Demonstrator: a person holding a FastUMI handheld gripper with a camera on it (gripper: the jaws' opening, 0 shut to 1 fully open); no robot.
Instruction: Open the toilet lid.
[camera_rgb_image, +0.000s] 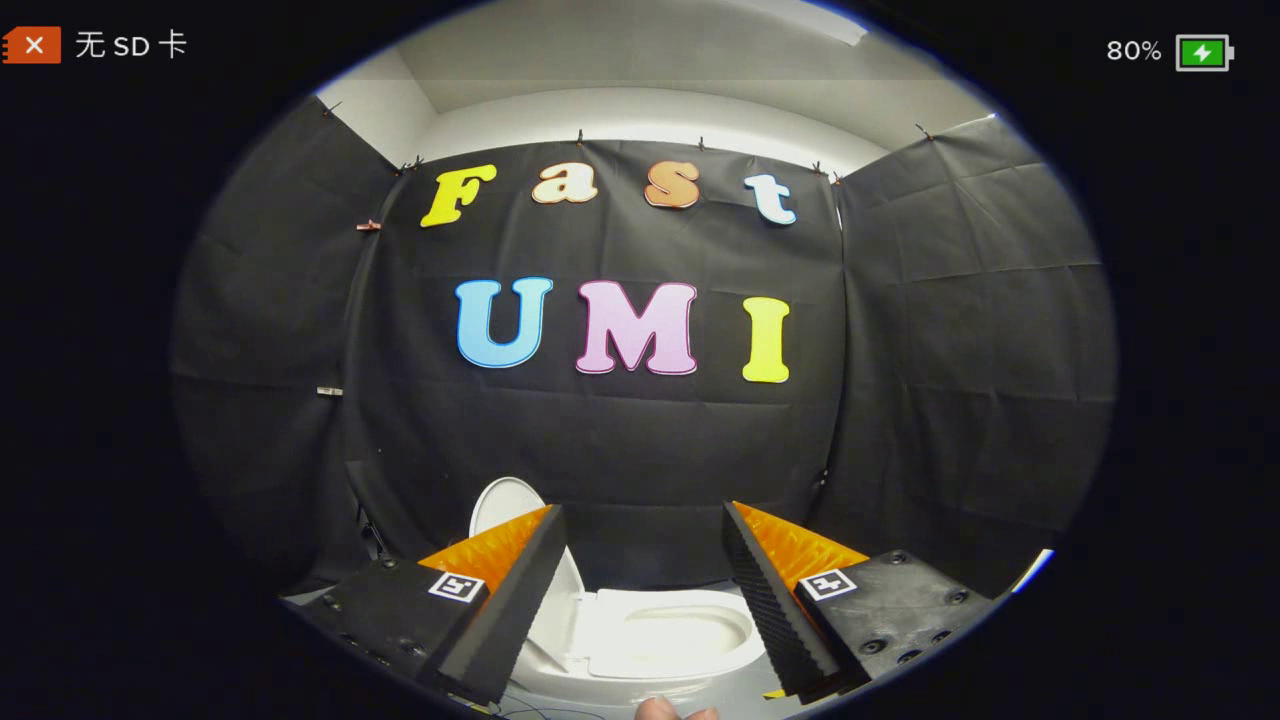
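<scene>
Toilet lid (505, 505): already raised, standing upright behind my left finger, which hides its lower part.
Toilet (665, 640): small, below and between my fingers, seat and bowl exposed, on the tabletop (735, 698).
Hand-held gripper (645, 580): released, fingers wide apart, holding nothing, clear of the lid.
Fingertip (660, 710): a person's, at the near edge by the toilet base.
Doing it well: I judge the lid looks fully open; I would check it rests back stably and avoid knocking it with my left finger.
</scene>
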